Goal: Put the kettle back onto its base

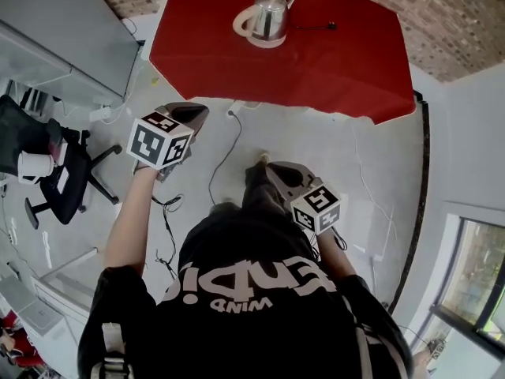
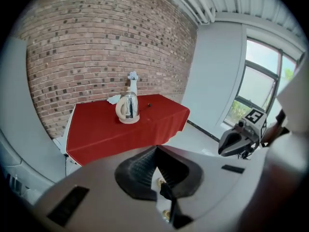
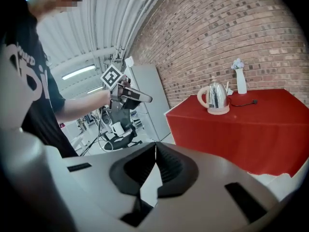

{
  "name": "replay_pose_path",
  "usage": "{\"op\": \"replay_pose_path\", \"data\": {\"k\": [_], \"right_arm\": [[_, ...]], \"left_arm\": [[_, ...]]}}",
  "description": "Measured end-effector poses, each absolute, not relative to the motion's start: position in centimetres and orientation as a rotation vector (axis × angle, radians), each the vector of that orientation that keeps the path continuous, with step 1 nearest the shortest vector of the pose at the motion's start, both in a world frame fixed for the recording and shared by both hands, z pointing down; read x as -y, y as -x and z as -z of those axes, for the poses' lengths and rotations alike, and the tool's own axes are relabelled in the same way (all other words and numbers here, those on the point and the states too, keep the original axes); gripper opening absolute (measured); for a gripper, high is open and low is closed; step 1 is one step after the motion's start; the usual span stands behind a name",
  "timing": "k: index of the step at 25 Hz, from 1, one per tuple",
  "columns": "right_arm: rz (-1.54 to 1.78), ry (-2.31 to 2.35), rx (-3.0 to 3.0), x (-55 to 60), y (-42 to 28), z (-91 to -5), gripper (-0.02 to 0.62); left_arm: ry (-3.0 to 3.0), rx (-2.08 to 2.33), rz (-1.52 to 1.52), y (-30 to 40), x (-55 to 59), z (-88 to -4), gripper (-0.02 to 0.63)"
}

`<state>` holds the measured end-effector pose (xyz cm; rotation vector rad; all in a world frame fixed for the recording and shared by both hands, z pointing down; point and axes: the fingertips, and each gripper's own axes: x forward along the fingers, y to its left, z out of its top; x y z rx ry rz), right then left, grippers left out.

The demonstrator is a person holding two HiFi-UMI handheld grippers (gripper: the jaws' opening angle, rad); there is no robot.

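While both grippers' point(image 2: 156, 149) point(image 3: 155, 145) ribbed fingers point(image 2: 140, 170) closed, empty, shiny steel kettle point(image 1: 268, 14) on round cream base point(image 1: 267, 43)

Black white-lettered T-shirt point(image 1: 252, 298); grey left tongs point(image 1: 200, 110) and right tongs point(image 1: 272, 166) bear marker cubes point(image 1: 160, 139).

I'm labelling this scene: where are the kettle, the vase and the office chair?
kettle point(image 1: 270, 16), head view, on its steel body.
vase point(image 3: 241, 85), right gripper view, on its white body.
chair point(image 1: 79, 172), head view, on its black seat.
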<state>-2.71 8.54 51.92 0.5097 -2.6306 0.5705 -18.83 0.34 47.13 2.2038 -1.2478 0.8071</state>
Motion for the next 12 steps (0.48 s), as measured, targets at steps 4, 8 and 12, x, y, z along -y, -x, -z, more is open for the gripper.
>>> {"op": "replay_pose_path", "data": {"k": [4,8,12], "right_arm": [[-0.556,-0.569,2.647,-11.4,2.5,-50.5,0.023],[-0.529,-0.584,2.681,-13.1,2.5,-48.5,0.023],[-0.529,-0.585,2.715,-13.8,2.2,-47.3,0.023]], "left_arm": [[-2.256,1.253,-0.737,17.2,-4.4,-46.5,0.008],[-2.316,1.213,-0.577,14.9,-7.9,-45.1,0.008],[-2.393,1.202,-0.353,13.0,-10.3,-43.0,0.008]]}}
